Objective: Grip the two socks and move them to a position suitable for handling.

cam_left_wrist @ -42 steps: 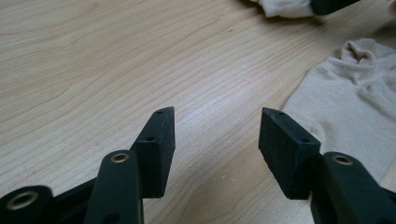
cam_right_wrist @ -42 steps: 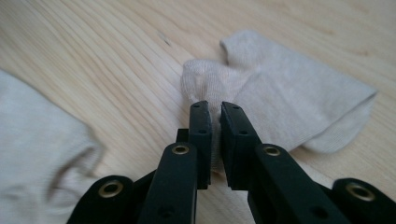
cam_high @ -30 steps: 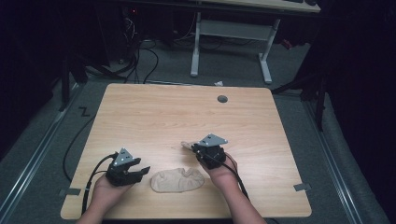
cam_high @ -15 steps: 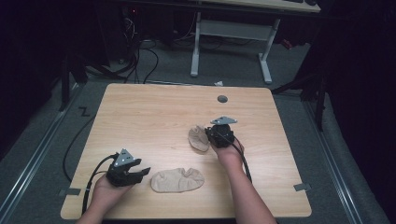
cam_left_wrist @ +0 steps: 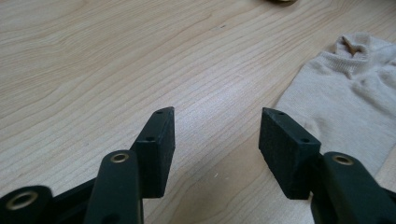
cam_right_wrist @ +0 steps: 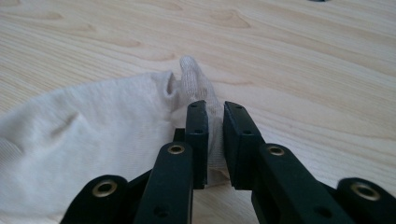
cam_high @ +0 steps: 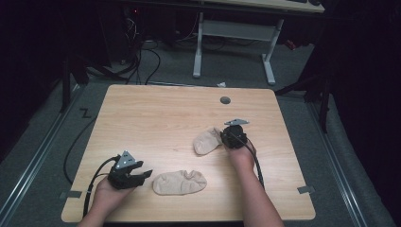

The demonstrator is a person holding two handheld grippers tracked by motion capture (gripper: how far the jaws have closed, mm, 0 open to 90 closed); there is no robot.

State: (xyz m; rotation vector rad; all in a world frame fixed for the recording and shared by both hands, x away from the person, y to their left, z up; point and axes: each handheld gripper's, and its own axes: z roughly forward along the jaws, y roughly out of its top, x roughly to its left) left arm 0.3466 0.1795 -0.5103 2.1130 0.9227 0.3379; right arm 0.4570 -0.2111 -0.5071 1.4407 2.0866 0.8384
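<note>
Right gripper (cam_high: pixel 226 137): jaws just easing apart, fold of far sock (cam_high: pixel 207 141) between them, right of table (cam_high: pixel 156 113) centre; left gripper (cam_high: pixel 144 175): jaws apart, empty, beside near sock (cam_high: pixel 179 182).

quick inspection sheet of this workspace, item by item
surface: light wooden table, bare but for two socks; round dark grommet near its far edge
job's things: far beige sock lies flat, a fold of its edge between the right gripper's jaws; near beige sock lies flat by the front edge
clutter: nothing seen
grippers: left gripper open over bare wood beside the near sock; right gripper has just been opening, jaws close around the sock's fold
cables: black cable along the right forearm; another loops from the left gripper
surroundings: dark room, white desk frame behind, floor cables
</note>
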